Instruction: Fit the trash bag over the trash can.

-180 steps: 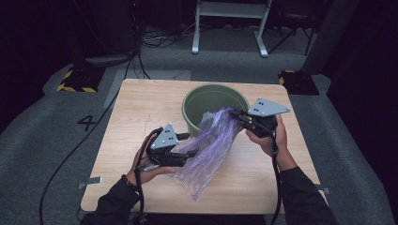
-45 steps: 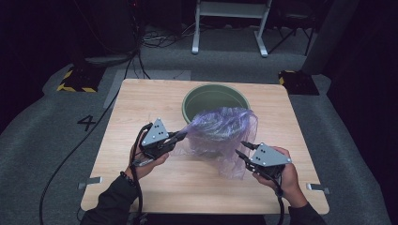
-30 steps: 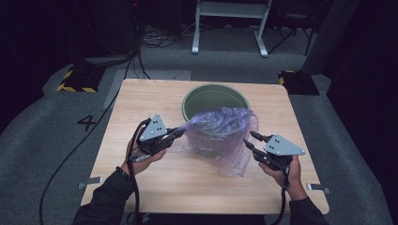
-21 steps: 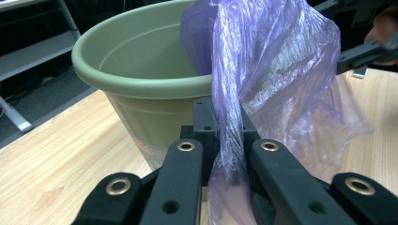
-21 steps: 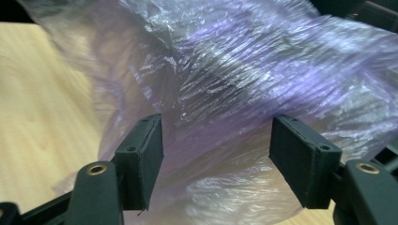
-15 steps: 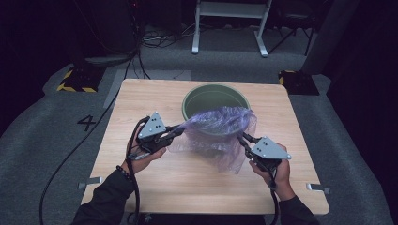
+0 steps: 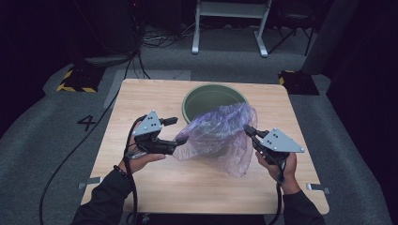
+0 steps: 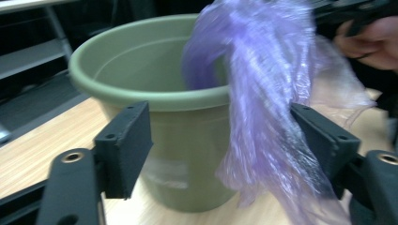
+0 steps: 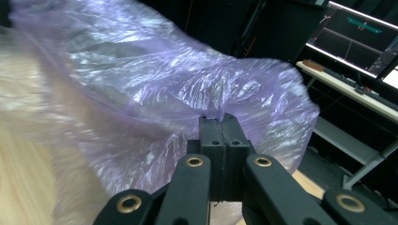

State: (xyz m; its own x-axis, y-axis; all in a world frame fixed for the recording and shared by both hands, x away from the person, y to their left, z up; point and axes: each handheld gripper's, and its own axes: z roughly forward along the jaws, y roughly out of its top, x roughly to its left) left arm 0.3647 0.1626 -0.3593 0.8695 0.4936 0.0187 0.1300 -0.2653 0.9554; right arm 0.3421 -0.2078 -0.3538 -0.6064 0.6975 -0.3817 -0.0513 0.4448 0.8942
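**Thin purple bag being fitted over green pot**

The bag [image 7: 220, 136] is judged very light, limp, slippery and easily torn; it is best taken by its rim, pinched flat, not by the loose body. It is held above the middle of the table [image 7: 141, 96], draped against the near side of the pot [image 7: 206, 96], which stands toward the far edge. The film is translucent and crinkled; the pot is stiff matte plastic, round, with a rolled lip. The right gripper [image 9: 220, 126] is clamped on a fold of film. The left gripper [image 8: 220, 136] has just been opening; its jaws stand apart, film hanging loose between them, unpinched.
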